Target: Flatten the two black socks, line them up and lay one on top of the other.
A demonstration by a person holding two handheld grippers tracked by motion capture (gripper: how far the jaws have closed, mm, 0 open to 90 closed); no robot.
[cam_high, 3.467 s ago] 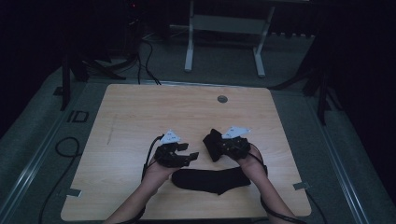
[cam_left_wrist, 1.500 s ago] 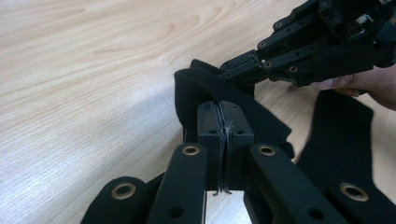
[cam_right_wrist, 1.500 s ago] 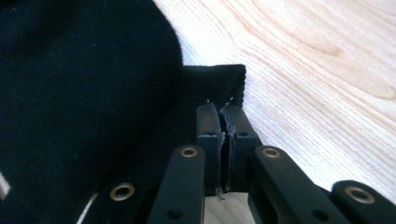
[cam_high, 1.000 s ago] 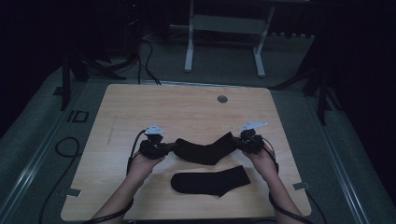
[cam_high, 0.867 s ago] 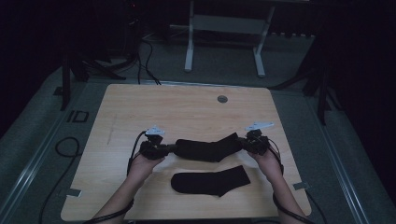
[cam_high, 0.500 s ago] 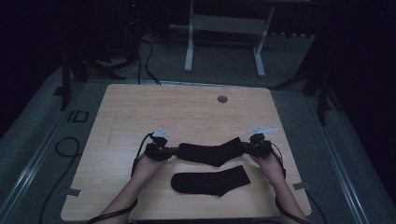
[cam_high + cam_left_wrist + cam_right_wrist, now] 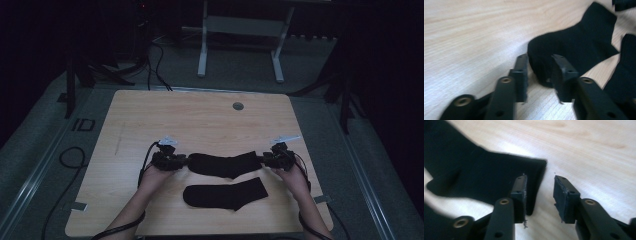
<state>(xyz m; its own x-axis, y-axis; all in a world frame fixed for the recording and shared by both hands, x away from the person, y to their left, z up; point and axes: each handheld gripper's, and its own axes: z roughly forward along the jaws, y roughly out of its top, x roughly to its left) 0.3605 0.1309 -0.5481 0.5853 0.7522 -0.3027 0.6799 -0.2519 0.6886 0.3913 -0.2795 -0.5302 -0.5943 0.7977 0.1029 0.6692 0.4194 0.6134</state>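
1. The upper sock [image 7: 225, 164] is laid flat on the table [image 7: 200, 120], its long axis running from 9 o'clock to 3 o'clock in the high view, the rounded toe end toward 9 and the cuff end toward 3.
2. A 2nd sock [image 7: 225, 195] is seen just beside it at 6 o'clock, parallel, with its toe also toward 9.
3. The left gripper [image 7: 172, 161] is found at the toe end, at 9 o'clock of the upper sock; in the left gripper view the toe [image 7: 544, 62] is seen between its jaws, which have just been opening and are released.
4. The right gripper [image 7: 272, 159] is found at the cuff end, at 3 o'clock; its jaws have just been opening and are parted, with the cuff corner [image 7: 534, 170] lying by 1 jaw, unpressed.
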